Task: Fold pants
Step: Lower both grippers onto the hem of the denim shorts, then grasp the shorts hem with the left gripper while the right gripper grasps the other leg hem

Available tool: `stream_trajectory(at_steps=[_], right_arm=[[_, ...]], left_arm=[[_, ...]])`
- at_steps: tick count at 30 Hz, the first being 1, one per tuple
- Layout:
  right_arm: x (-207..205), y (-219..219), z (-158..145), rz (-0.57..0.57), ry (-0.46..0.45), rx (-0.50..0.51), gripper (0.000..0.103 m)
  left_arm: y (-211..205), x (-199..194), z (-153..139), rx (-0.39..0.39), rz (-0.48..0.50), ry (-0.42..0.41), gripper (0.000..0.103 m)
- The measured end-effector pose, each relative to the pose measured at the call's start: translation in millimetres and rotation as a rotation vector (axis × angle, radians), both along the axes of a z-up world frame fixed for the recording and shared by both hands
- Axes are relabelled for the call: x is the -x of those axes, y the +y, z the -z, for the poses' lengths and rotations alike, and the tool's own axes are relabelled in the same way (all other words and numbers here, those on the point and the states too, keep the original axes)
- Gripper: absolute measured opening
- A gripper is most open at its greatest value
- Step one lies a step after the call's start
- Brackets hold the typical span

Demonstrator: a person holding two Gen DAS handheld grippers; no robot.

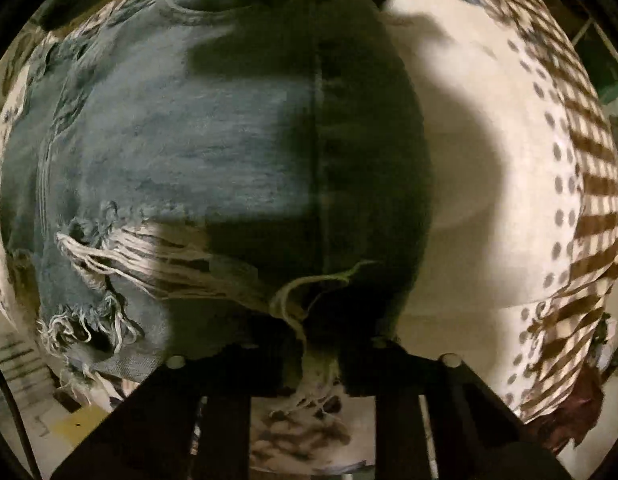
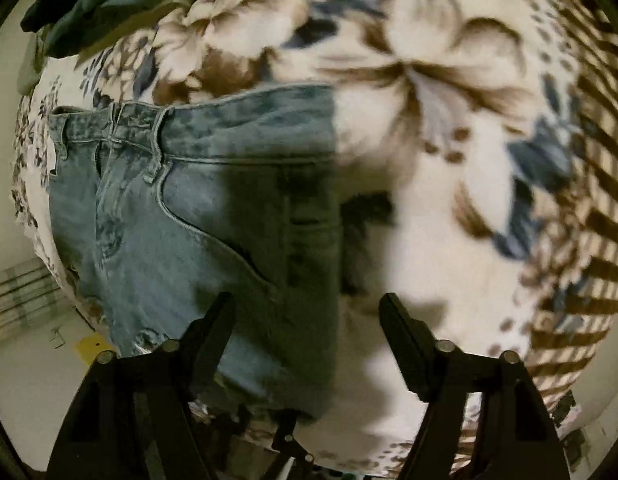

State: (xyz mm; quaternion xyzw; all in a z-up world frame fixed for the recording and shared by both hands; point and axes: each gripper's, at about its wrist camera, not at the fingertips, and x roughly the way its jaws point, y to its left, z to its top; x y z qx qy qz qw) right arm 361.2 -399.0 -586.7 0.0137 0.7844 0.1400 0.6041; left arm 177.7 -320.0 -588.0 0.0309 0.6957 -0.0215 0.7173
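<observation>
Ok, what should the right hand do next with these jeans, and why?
Probably lower the right gripper onto the jeans edge and close. Its fingers are open, straddling that edge, while the left gripper seems shut on the frayed end.

Light was dim and warm. Hard dark shadows crossed the jeans [image 1: 229, 140] and the bedspread [image 2: 449, 100]. Both views were motion-blurred, with fisheye bending and black corners at the edges.
</observation>
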Motion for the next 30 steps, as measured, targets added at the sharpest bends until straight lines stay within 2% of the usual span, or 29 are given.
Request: stream_trajectory(at_steps=[1,2,5,10,15,19,20,21,22,24,30], right_arm=[[-1.0,2.5,2.0,-0.008,0.008,0.001,0.029],[-1.3,4.8,2.4,-0.018,0.0,0.011,0.022],[1.8,8.3,-6.7,-0.035,-0.037,0.022,0.015],[4.0,9.6,-31.7,0.053,-0.058,-0.031,0.011],[1.8,21.9,-69.1,0.063,-0.081,-0.037,0.008],[-3.1,49.1,-96.3,0.042,-0.093,-0.03,0.008],[-3.6,61.7,-103.9,0.026,-0.097,-0.027,0.008],[-4.4,73.9,-109.5,0.01,-0.101,-0.02,0.008],[-6.2,90.8,-110.2,0.0,-0.105,-0.019,0.008],[-10.5,120.3,-124.8,-0.028,-0.117,-0.023,0.008],[-20.9,246.9,-147.6,-0.14,-0.134,-0.042,0.008]], left_arm=[[6.2,-1.0,-3.6,0.012,-0.003,-0.005,0.01],[10.3,1.5,-6.5,0.019,-0.003,-0.008,0.008],[26.5,6.0,-27.9,0.041,-0.003,-0.026,0.007],[47.0,18.8,-76.2,0.079,-0.011,-0.061,0.007],[100.0,18.5,-130.0,0.118,-0.04,-0.111,0.007],[108.7,37.4,-137.4,0.115,-0.08,-0.148,0.007],[104.9,37.7,-132.9,0.106,-0.098,-0.157,0.007],[121.3,37.3,-139.9,0.105,-0.122,-0.165,0.007],[105.0,27.4,-129.4,0.099,-0.132,-0.168,0.007],[118.9,22.2,-132.0,0.092,-0.169,-0.185,0.007],[209.9,20.5,-137.6,0.086,-0.318,-0.187,0.007]])
